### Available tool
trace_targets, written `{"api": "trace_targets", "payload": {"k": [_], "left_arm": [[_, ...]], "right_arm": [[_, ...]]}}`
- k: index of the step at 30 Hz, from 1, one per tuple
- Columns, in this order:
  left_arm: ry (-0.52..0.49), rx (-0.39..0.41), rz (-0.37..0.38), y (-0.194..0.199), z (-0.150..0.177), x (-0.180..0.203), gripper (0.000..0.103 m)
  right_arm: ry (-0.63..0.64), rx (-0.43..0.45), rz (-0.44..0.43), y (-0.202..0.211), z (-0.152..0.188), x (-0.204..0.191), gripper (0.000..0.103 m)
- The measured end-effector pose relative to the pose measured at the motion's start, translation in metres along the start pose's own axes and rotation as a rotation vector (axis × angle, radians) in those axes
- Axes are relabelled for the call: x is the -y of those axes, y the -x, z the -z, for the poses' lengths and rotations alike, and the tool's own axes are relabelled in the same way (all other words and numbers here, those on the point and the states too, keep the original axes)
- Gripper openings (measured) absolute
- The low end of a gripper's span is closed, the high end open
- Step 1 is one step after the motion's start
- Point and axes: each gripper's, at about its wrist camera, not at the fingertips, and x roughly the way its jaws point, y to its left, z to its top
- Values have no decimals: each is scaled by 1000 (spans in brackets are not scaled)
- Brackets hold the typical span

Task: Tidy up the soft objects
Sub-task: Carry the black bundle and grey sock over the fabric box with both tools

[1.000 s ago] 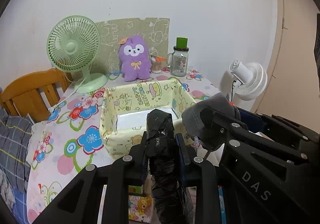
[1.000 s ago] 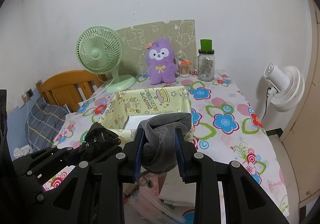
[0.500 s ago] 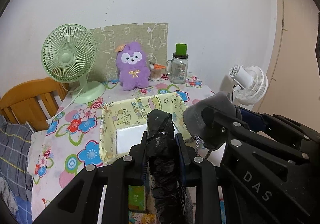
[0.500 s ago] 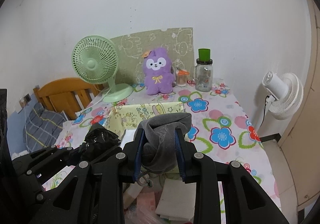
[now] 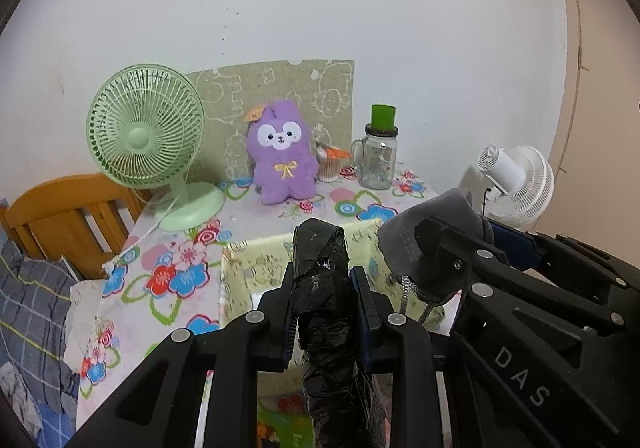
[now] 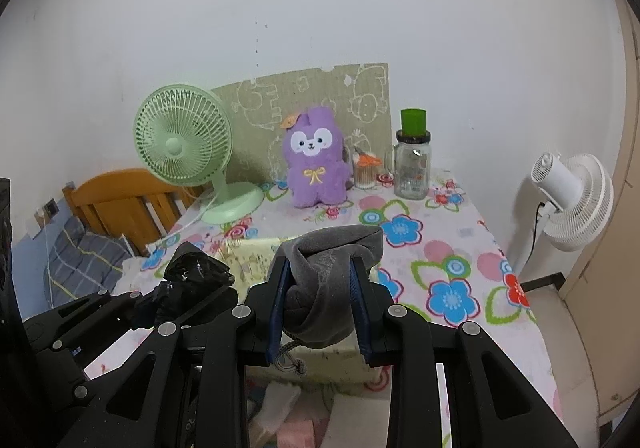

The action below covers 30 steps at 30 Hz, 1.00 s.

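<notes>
While both claws hang above the near edge of the worktop, here is the rundown.

Left claw [image 5: 326, 298]: clamped tight on a crumpled black plastic bag [image 5: 322, 280], whose top pokes up past the fingertips and whose tail trails down below them.

Right claw [image 6: 320, 298]: closed on a soft grey fabric pouch [image 6: 326, 276], bunched thick between the blue pads; a grey drawstring cord [image 6: 290, 358] dangles beneath it.

Side by side: both claws sit close together, left one's bag showing at the left of the right wrist view, and the grey pouch at the right of the left wrist view.

Yellow patterned fabric bin [image 5: 256, 260]: sits open-topped on the worktop right below and just beyond both claws, a pale floor visible inside.

Worktop [image 6: 452, 260]: covered in a pink cloth with big blue, red and green flowers.

Back row: a mint-green desk fan [image 6: 184, 140] on the left, a purple plush bunny [image 6: 314, 158] upright in the middle against a green cartoon-print board [image 6: 372, 88], a glass mug jar with a green lid [image 6: 412, 164] to its right.

Off the worktop: a white fan [image 6: 576, 200] stands to the right, a wooden bed frame [image 5: 68, 216] with a checked grey blanket [image 5: 28, 312] to the left.
</notes>
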Motion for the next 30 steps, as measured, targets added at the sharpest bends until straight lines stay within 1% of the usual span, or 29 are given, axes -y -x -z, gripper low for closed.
{"api": "trace_targets", "payload": {"k": [6,15,17,22,27,30], "left_arm": [[1,-11,-8,-16,-9,-5,23],[39,-73,-16,-51,-10,-15,23],[39,-85,-17,-58,-9,-16,24],[41,-122,-18,-76,-3,-17,24],[44,-152,-38,-90,5,-21,25],[43,-172,-45,-97,9,-23,29]], "right_arm": [[5,3,5,-14,-11,-1,33],[10,-37,10,-43,-16,2,33],[11,-44,-2,-50,-16,2,33],[22,-72,-1,-66,-14,1,33],[16,-112,-8,-84,-9,5,33],[-2,-149,-26,-98,-6,9,33]]}}
